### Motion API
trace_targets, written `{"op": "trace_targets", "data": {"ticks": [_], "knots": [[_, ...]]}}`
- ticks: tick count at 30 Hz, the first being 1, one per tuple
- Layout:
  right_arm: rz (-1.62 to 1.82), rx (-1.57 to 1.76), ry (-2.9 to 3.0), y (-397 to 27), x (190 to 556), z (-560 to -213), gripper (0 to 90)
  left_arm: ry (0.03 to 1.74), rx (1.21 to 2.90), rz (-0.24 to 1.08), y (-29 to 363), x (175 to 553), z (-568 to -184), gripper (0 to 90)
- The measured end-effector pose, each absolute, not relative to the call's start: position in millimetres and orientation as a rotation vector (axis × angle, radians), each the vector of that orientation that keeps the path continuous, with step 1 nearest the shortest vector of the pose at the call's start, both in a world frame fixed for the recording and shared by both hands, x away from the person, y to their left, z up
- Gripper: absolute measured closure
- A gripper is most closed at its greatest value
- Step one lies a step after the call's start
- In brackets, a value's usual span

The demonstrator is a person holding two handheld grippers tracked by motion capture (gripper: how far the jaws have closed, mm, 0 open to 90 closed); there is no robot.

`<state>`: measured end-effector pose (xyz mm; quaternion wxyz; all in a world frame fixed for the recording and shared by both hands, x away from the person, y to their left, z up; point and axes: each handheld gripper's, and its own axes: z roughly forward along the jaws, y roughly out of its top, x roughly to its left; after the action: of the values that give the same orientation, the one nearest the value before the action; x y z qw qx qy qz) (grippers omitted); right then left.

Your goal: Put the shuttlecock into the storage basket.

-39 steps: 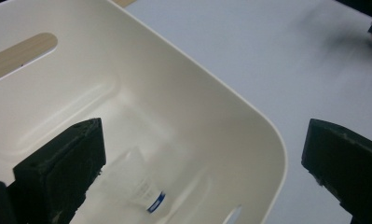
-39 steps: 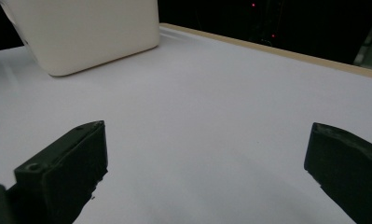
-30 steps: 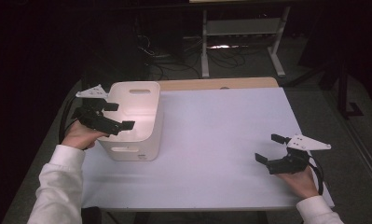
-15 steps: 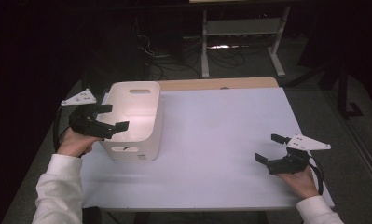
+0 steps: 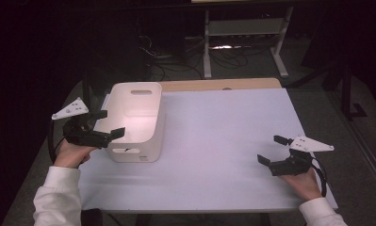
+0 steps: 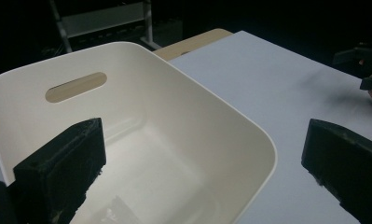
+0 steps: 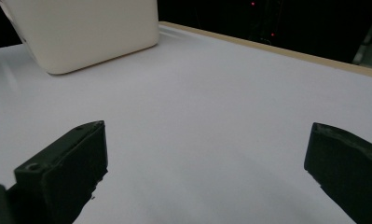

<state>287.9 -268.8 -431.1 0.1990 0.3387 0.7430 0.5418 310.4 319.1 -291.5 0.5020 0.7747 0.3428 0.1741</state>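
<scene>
Room: dark, with a metal rack [image 5: 244,35] and cables on the floor beyond the white table [image 5: 223,141].
Bin: a white plastic bin [image 5: 136,120] with slot handles, open and empty, just ahead of the left jaws.
Left gripper [image 5: 108,125]: jaws spread wide, holding nothing, one over the bin's interior, the other outside its near corner.
Right gripper [image 5: 275,150]: jaws spread wide over bare tabletop, holding nothing, bin well ahead of them.

- a dim lab or recording room, not a home
- a plain white table [image 5: 214,141] on a wooden top, lit from above
- a metal equipment stand [image 5: 244,40] behind it
- loose cables [image 5: 169,66] on the dark floor
</scene>
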Motion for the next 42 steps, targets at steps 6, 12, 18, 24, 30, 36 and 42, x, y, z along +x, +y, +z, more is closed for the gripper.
{"op": "trace_targets", "data": {"ticks": [6,12,18,24,30,36,42], "knots": [[1.513,0.947,2.080,-268.5,288.0,-431.3,0.0,0.814,1.858,0.447,320.4,300.6,-295.6,0.0],[1.512,0.949,2.081,-267.9,288.0,-431.4,0.0,0.799,1.853,0.460,317.8,293.4,-302.5,0.0],[1.510,0.948,2.080,-267.7,287.9,-431.4,0.0,0.797,1.845,0.474,318.3,289.4,-310.3,0.0],[1.513,0.941,2.086,-267.7,288.0,-431.5,0.0,0.798,1.841,0.475,317.9,283.3,-318.4,0.0],[1.508,0.946,2.085,-267.4,288.2,-431.7,0.0,0.805,1.850,0.489,318.1,276.6,-326.5,0.0],[1.501,0.941,2.086,-266.5,288.8,-432.3,0.0,0.806,1.837,0.490,322.1,270.2,-334.4,0.0],[1.497,0.945,2.086,-266.5,288.8,-432.4,0.0,0.791,1.800,0.495,327.1,263.8,-339.7,0.0]]}}
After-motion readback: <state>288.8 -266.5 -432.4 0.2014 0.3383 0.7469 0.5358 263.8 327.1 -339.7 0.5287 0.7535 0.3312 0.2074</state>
